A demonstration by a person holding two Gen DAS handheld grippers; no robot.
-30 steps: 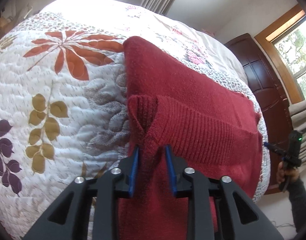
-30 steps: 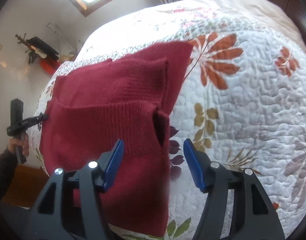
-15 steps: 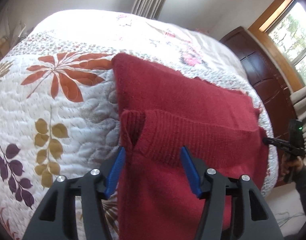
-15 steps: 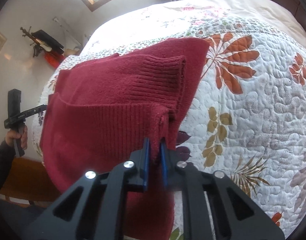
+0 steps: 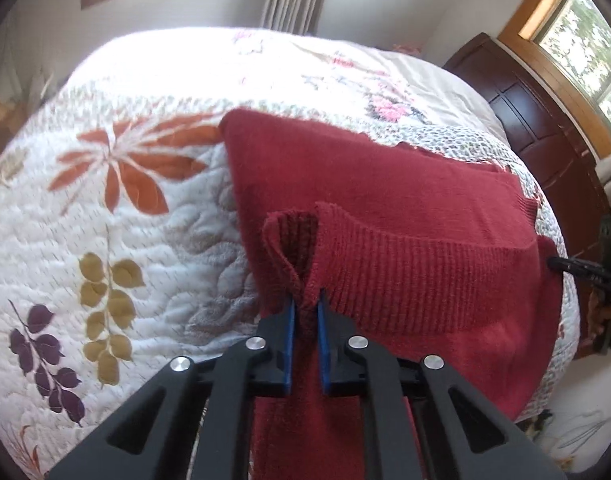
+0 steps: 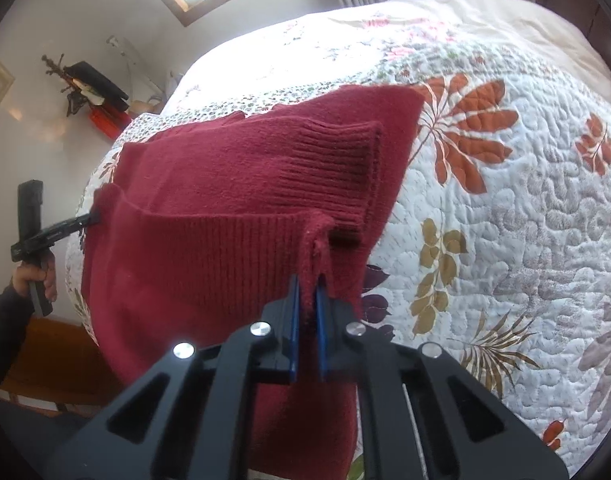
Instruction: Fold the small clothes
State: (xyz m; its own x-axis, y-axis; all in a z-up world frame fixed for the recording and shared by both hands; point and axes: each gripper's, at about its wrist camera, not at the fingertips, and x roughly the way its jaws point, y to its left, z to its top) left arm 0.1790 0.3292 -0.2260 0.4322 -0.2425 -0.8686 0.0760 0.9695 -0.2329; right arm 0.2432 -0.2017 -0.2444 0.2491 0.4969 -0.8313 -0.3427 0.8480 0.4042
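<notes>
Your left tongs (image 5: 305, 304) pinch one corner of the red sweater's (image 5: 405, 208) ribbed hem; your right tongs (image 6: 307, 286) pinch the opposite corner. The sweater lies on the floral bed quilt (image 5: 117, 248), hem raised.

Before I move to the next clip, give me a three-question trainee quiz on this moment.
1. True or false: the left gripper is shut on the sweater.
2. Multiple choice: what does the right gripper hold? A) the quilt B) the sweater's ribbed hem C) nothing
3. Fill in: the sweater lies on a quilt printed with ____.

Key: 1 true; 2 B; 3 leaves
</notes>
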